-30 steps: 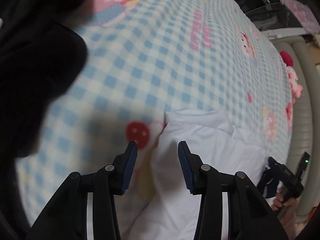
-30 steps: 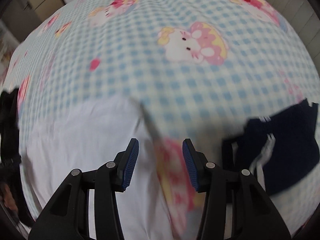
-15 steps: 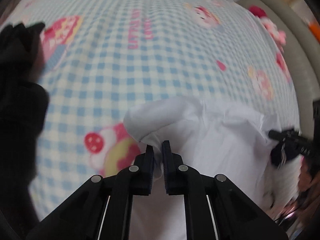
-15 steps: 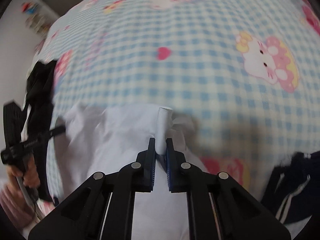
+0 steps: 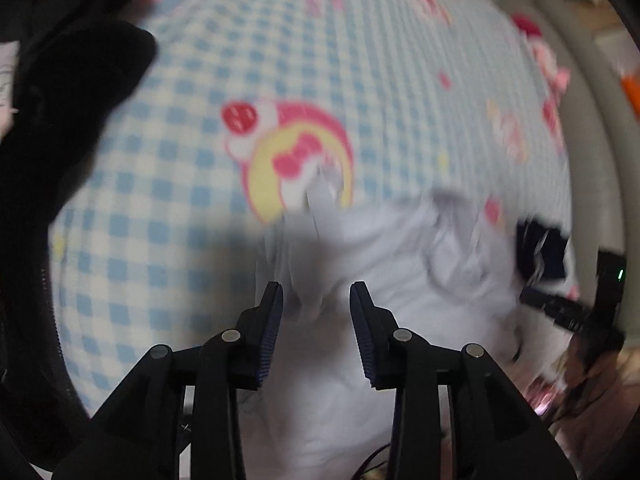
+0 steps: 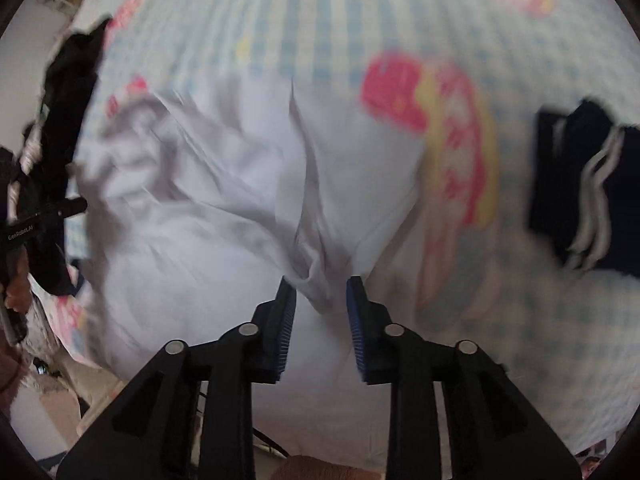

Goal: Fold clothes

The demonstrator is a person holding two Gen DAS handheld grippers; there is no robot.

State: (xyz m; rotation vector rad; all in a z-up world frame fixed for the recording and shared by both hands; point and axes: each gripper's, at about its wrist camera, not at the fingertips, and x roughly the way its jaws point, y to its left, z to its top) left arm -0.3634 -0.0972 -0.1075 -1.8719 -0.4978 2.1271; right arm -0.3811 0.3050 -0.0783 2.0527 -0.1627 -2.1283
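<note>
A white garment lies crumpled on the blue-checked blanket, blurred by motion. My left gripper stands open over its edge, with a raised fold of the white cloth between the blue pads. In the right wrist view the white garment spreads left and ahead. My right gripper is open too, a bunched ridge of the cloth sitting loosely between its fingers. Each gripper shows at the edge of the other's view, the right gripper and the left gripper.
A black garment is heaped at the left of the bed, also seen as the black garment. A navy garment with white stripes lies to the right. A padded beige bed edge and a pink plush toy border the far side.
Half a second ago both grippers were shut on the white garment and held it up. Now both jaws have parted and the cloth has dropped lower onto the blanket.
</note>
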